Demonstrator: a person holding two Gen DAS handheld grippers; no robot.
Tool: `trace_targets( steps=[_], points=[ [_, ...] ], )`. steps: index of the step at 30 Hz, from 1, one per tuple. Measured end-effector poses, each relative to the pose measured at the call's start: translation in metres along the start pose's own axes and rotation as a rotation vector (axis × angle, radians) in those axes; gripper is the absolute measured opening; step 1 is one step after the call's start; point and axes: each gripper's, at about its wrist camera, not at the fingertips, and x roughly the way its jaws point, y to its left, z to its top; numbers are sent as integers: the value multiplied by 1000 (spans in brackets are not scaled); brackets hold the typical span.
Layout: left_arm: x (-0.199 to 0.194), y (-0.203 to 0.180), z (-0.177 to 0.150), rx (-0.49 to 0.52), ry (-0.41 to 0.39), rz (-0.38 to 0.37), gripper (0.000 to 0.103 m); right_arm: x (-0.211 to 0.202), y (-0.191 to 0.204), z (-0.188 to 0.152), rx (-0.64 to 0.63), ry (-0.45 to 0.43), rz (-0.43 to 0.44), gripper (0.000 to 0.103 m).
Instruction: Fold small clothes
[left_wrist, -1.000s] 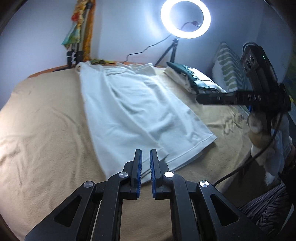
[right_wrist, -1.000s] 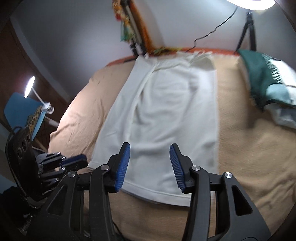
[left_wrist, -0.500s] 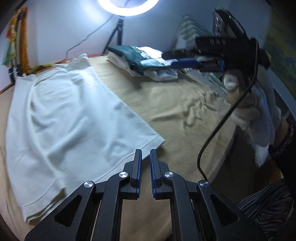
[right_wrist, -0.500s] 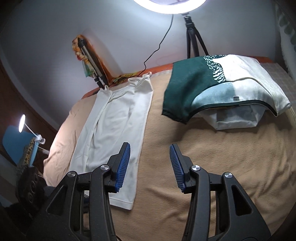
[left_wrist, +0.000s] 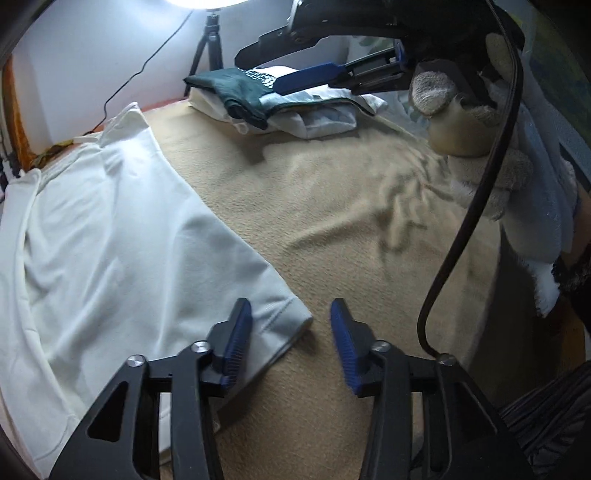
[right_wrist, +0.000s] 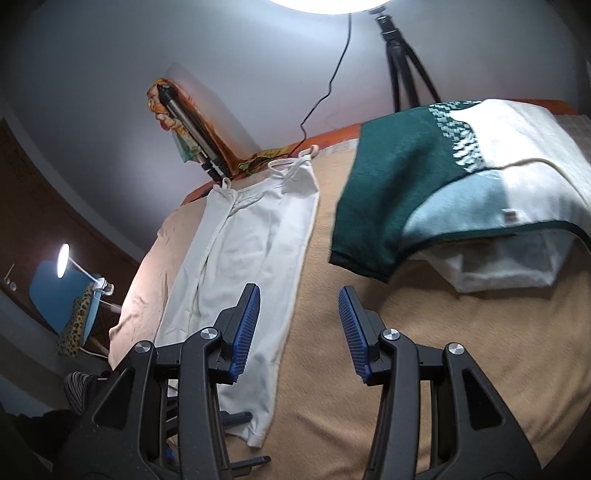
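White top (left_wrist: 110, 236) lies flat on the bed (left_wrist: 351, 206), left of centre, long axis running from the straps at the far edge by the wall to the hem at the near edge. Folded pile (right_wrist: 461, 206) sits toward the far right corner, apart from the top.

Left gripper (left_wrist: 291, 332): jaws have just been opening and now stand apart, empty, pads not pressing anything. The hem's right-hand corner lies directly below the gap, nearer the left pad.

Right gripper (right_wrist: 299, 328): jaws parted, nothing between them. It hangs over bare blanket between the top's right edge and the pile; the top lies to its left.

Judgement: left gripper is much the nearer to the hem corner; a short drop would take it.
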Motion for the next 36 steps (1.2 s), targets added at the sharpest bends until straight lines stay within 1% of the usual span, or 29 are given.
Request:
trace_targets(
  steps=[1,2,4,6,8,11,14,15,19,24,25,26,27,28,29,31,33,36],
  points=[
    [0,4,1,-15,-2,-5,10,7,2,3,-6,5,4,47],
    [0,9,1,-35,10,-8,8,15,4,8,-7,10,11,47],
    [-4,18,2,-81,3,-48,5,31,5,14,12,18,34,47],
    [-14,24,1,-115,-25,-77,4,49,6,22,33,29,56,47],
    [-24,29,1,-141,-55,-86,4,66,9,31,30,34,39,47],
    [-35,39,0,-198,-84,-112,4,95,14,49,34,45,-23,47],
    [-42,49,-4,-241,-98,-134,4,120,15,69,48,49,-52,50],
    [-44,52,-5,-251,-102,-136,4,129,15,75,50,53,-70,53],
    [-46,60,-6,-282,-115,-154,4,163,9,95,43,67,-166,54],
    [-46,65,-8,-306,-123,-171,4,190,-6,108,61,64,-217,54],
    [-46,65,-9,-311,-123,-174,4,193,-8,110,63,65,-214,51],
    [-46,66,-10,-315,-124,-176,4,196,-9,112,64,67,-212,46],
    [-47,67,-12,-321,-124,-178,4,199,-9,114,63,70,-206,30],
    [-48,69,-14,-331,-126,-184,4,201,-8,116,59,79,-198,11],
    [-49,70,-15,-337,-128,-187,4,202,-7,117,55,89,-190,7],
    [-54,74,-17,-344,-138,-187,4,199,3,121,31,78,-206,5],
    [-60,77,-20,-348,-149,-187,4,195,14,126,1,75,-218,4],
    [-69,80,-25,-347,-161,-184,4,190,35,134,-42,83,-257,4]
  ],
)
